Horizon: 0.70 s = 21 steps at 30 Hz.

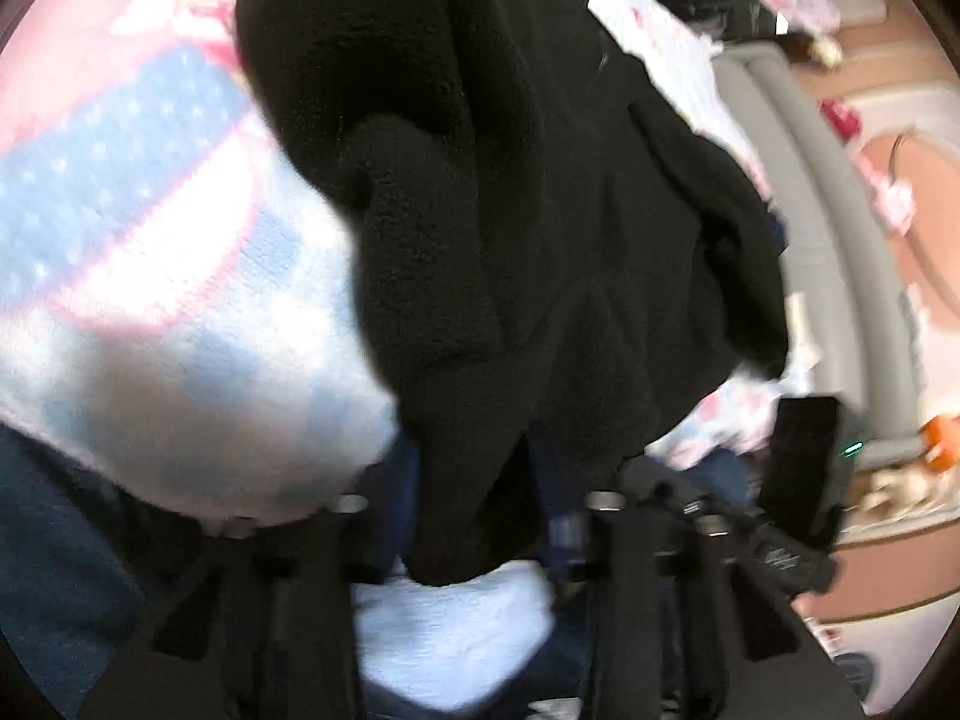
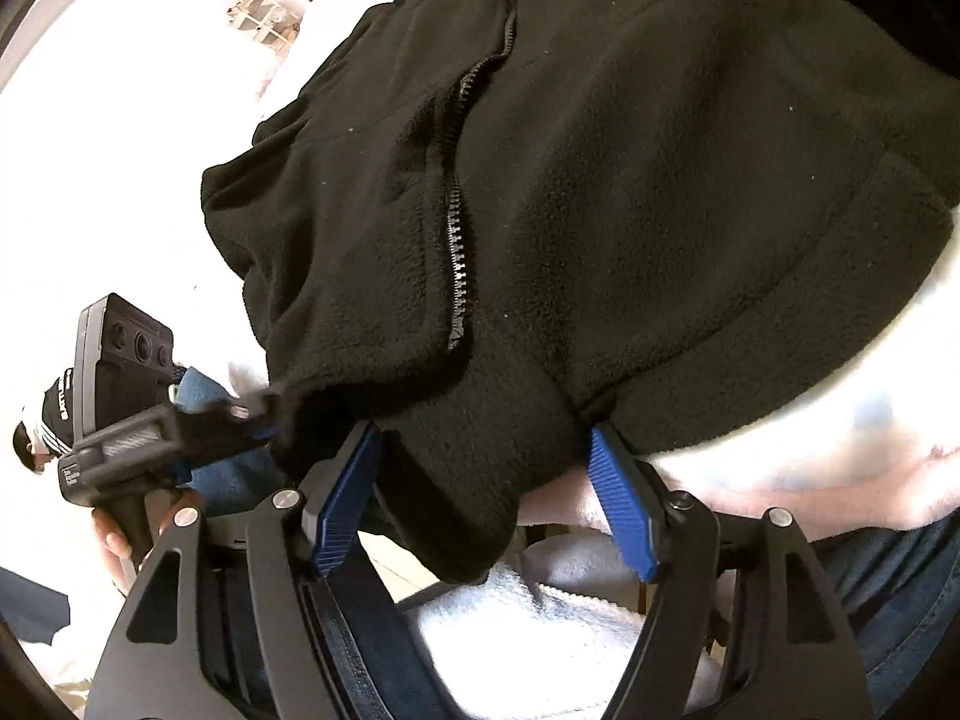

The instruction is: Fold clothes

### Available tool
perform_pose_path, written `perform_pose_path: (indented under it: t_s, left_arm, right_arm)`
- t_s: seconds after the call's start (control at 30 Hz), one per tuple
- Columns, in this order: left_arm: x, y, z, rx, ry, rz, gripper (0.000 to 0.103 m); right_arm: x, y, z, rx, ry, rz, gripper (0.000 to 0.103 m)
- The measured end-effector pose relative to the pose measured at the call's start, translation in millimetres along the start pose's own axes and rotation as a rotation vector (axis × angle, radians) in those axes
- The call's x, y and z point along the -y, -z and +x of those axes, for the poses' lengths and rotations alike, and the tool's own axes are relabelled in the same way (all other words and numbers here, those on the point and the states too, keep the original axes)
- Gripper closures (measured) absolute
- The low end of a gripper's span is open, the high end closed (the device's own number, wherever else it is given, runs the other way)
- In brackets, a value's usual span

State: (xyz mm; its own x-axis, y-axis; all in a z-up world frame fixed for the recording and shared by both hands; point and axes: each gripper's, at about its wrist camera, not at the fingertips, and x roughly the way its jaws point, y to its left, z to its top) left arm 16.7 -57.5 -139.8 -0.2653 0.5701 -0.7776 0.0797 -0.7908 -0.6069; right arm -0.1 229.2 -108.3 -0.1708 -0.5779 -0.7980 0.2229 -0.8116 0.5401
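Right gripper (image 2: 480, 498) spread wide, blue ribbed pads (image 2: 621, 510) standing clear of the cloth; a hanging fold of the black fleece jacket (image 2: 600, 192) drooping between the jaws, neither pad pressing on it; grey zipper (image 2: 459, 240) running down the jacket's front above and to the left of the gap; hem drawn across just past the fingertips; beneath the jaws a white fluffy blanket (image 2: 528, 618), and to the right a strip of dark blue denim (image 2: 900, 576).

Left gripper (image 2: 264, 414) seen from the right wrist at the jacket's lower left corner, tips buried in the fleece edge and seemingly nipping it; a hand (image 2: 117, 531) wrapped round its handle below; bright white bedding (image 2: 120, 138) beyond.

From the left wrist, own gripper (image 1: 474, 510) mostly hidden: black fingers dark and blurred under a lobe of the jacket (image 1: 510, 210) that falls between them; contact of the pads with the cloth impossible to make out here; white blanket (image 1: 450, 630) below; a pink, blue and white patterned fleece blanket (image 1: 150, 210) filling the left; right gripper (image 1: 750, 540) close by at the lower right; grey cushioned edge (image 1: 810, 180) and tan floor (image 1: 912, 102) further off at the right.
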Motion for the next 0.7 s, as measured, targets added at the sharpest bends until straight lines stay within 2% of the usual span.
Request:
perform_pose_path:
  t_s: [0.07, 0.17, 0.27, 0.33, 0.53, 0.6, 0.7]
  left_arm:
    - [1.6, 0.8, 5.1, -0.019, -0.043, 0.013, 0.081]
    - [-0.7, 1.5, 9.1, -0.033, -0.051, 0.010, 0.081]
    - [-2.4, -0.6, 0.5, -0.009, -0.007, 0.008, 0.078]
    - [-1.8, -2.3, -11.0, 0.028, 0.034, 0.011, 0.080]
    - [26.0, -13.6, -50.6, 0.196, 0.098, 0.126, 0.080]
    - [44.9, -22.7, -49.3, 0.207, 0.105, 0.199, 0.079]
    - [59.6, -44.7, -16.4, 0.159, 0.031, 0.254, 0.079]
  right_arm:
    - [0.0, 0.5, -0.1, 0.006, 0.009, 0.014, 0.045]
    - [4.5, 1.8, -5.7, 0.009, 0.027, 0.040, 0.047]
    - [6.2, 2.6, -13.4, 0.026, 0.044, 0.050, 0.047]
    - [8.5, 2.2, -24.3, 0.058, 0.063, 0.056, 0.047]
    - [40.7, 1.8, -47.2, 0.138, 0.111, 0.173, 0.046]
    - [50.4, 1.1, -51.1, 0.160, 0.108, 0.206, 0.046]
    - [55.3, -6.7, -51.1, 0.208, 0.075, 0.215, 0.046]
